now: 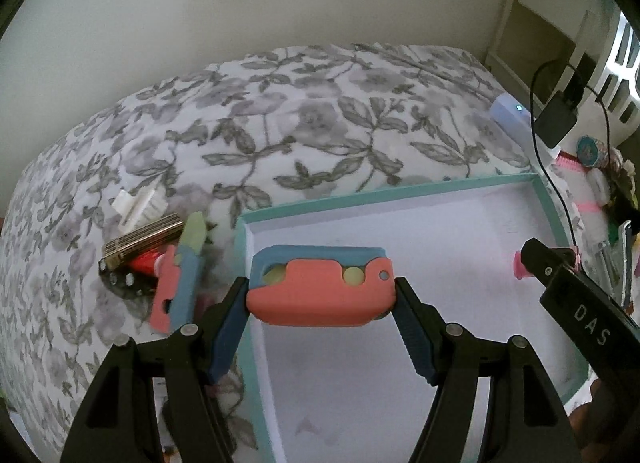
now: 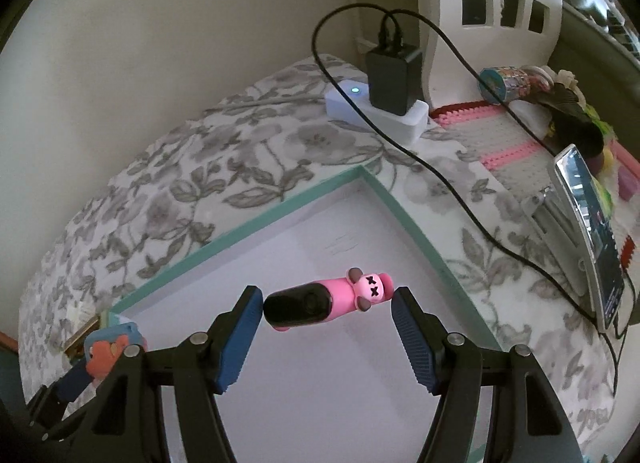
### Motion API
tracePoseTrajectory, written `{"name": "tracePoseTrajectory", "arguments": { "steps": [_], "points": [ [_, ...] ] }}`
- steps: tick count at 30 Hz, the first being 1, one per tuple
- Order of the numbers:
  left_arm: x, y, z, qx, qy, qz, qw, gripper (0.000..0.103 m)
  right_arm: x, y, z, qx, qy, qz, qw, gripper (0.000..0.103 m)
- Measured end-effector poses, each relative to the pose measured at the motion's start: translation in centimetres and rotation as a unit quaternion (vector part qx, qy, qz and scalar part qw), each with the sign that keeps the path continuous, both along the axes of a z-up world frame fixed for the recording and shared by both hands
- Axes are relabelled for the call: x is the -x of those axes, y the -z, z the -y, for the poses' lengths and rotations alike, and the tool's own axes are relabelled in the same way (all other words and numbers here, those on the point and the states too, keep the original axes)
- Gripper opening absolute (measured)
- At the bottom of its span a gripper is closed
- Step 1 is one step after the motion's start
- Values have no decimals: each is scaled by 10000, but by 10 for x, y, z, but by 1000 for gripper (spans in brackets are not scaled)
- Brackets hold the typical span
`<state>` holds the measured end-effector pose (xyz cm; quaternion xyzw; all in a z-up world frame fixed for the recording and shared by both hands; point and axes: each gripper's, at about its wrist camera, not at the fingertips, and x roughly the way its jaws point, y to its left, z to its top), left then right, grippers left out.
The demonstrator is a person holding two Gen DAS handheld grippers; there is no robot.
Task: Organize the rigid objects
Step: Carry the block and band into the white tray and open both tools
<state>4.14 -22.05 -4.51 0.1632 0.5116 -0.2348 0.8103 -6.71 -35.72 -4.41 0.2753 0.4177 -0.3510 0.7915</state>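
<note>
Over the teal-rimmed tray [image 1: 360, 193] on the flower-print bed [image 1: 280, 123], we carry one piece in each claw. Our left claw [image 1: 322, 295] is partly closed, pads pressed on the two ends of a coral-and-blue folding toy [image 1: 320, 287]; our right claw [image 2: 328, 303] holds a pink bear-faced gadget with a black front [image 2: 320, 305] the same way, end to end. Both hang above the tray's bare white floor — the delivery step, we judge. Next we would lower each piece until it rests, then spread the pads. A second coral-and-blue toy [image 1: 176, 287], a harmonica [image 1: 140, 239] and a red tube [image 1: 144, 261] lie beside the tray's left wall, still to be gathered.
</note>
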Motion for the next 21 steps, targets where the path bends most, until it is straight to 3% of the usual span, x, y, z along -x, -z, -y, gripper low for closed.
{"name": "tracePoseTrajectory", "arguments": {
  "steps": [19,21],
  "points": [
    [-5,-1,-5,-71,-172,79,9998,75,-4,13,3,-128,-36,-184,9997,70],
    [-7,-2,-9,-86,-255,100,9996,83,-4,14,3,-130,-37,-219,9997,71]
  ]
}}
